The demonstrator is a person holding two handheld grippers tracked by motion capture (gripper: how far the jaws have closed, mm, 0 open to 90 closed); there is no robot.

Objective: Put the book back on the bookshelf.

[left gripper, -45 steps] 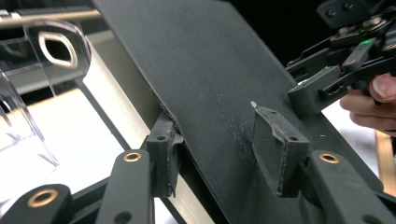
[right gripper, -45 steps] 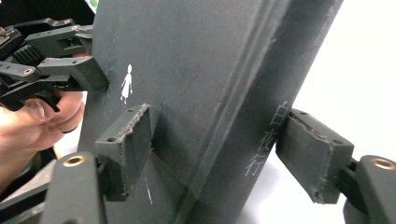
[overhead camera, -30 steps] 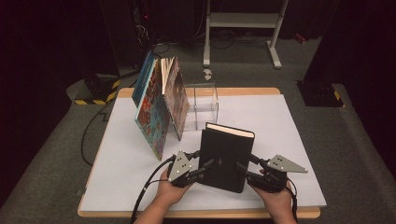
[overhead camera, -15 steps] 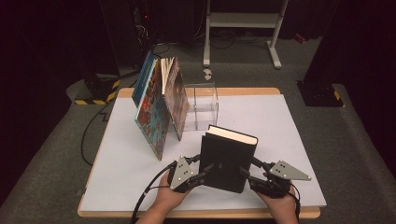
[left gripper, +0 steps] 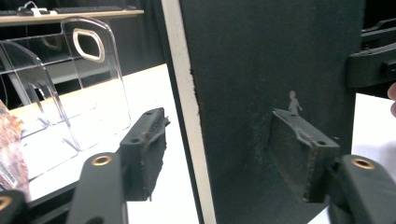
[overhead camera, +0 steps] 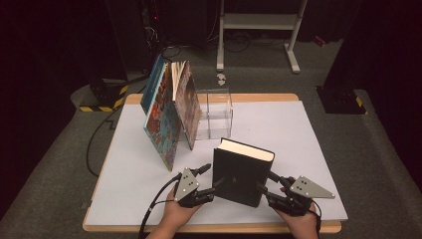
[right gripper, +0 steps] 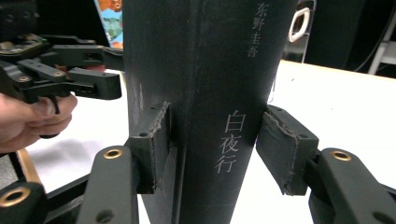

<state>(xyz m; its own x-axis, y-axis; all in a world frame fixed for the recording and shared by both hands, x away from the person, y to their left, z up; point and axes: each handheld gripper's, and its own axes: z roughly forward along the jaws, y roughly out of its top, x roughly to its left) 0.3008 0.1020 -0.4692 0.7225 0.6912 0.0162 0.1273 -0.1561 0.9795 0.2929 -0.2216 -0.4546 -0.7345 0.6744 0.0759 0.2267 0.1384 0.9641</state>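
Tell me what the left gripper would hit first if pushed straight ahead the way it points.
Probably the black book: its open edge already sits between the left gripper jaws, which have just been opening. The clear rack stands farther off.

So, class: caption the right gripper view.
Right gripper clamps the upright black book by its spine.

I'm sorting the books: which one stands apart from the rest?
The black book, upright on the table's near side, with a tool at each of its sides. The colourful books lean together beside the clear rack.
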